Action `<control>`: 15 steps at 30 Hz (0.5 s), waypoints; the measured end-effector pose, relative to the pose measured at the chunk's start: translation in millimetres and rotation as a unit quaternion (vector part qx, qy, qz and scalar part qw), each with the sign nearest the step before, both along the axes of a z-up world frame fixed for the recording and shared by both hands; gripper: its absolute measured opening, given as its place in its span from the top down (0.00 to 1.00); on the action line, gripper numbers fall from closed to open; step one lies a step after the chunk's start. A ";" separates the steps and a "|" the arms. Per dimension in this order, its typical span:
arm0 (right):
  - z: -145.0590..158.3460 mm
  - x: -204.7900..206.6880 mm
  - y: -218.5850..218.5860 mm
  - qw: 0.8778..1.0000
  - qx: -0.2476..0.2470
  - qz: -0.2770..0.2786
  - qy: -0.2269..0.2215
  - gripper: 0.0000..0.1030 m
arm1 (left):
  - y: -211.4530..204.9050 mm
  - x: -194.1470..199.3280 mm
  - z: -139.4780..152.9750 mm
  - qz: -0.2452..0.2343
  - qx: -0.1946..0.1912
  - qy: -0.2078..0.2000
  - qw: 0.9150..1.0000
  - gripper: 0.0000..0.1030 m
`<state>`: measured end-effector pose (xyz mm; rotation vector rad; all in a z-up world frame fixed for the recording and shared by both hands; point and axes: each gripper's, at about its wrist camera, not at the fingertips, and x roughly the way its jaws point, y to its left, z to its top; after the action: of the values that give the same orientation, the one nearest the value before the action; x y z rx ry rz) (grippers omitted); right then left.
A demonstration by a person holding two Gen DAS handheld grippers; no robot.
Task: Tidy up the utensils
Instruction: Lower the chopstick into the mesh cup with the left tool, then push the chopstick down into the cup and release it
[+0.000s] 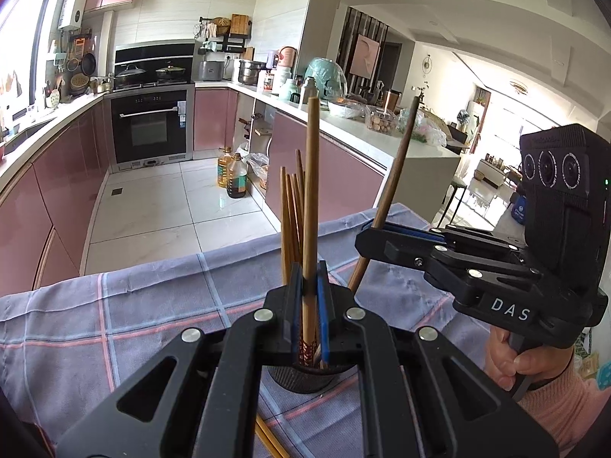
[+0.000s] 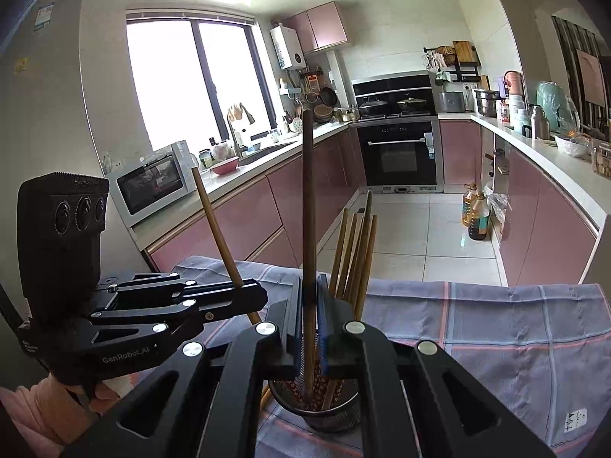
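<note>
A dark mesh utensil cup (image 2: 317, 408) stands on a checked blue-grey cloth (image 2: 496, 324) and holds several wooden chopsticks (image 2: 355, 255) upright. My left gripper (image 1: 309, 286) is shut on a light wooden chopstick (image 1: 311, 198), held upright with its patterned lower end down in the cup (image 1: 301, 376). My right gripper (image 2: 309, 294) is shut on a dark brown chopstick (image 2: 308, 198), also upright over the cup. The right gripper shows in the left wrist view (image 1: 372, 229), and the left gripper shows in the right wrist view (image 2: 244, 290), both close beside the cup.
Two loose chopsticks (image 1: 269, 439) lie on the cloth near the cup. Beyond the table edge is tiled kitchen floor (image 1: 152, 206) with pink cabinets, an oven (image 1: 151, 129), oil bottles (image 1: 231, 175) and cluttered counters (image 1: 343, 122).
</note>
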<state>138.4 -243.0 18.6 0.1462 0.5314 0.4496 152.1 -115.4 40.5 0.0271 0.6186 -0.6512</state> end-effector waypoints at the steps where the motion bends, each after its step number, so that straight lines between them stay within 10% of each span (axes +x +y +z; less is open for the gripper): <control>1: -2.7 0.4 0.9 1.000 -0.001 0.001 0.004 0.94 | -1.2 0.2 -2.3 -0.002 0.004 0.001 1.000 0.92; 15: -16.0 13.9 2.9 1.000 -0.003 -0.005 0.030 0.94 | -7.2 15.0 -17.1 -0.009 0.025 0.026 0.999 0.92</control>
<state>152.3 -240.1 2.6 0.1570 0.5902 0.4355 167.1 -122.6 23.5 0.0623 0.6861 -0.6554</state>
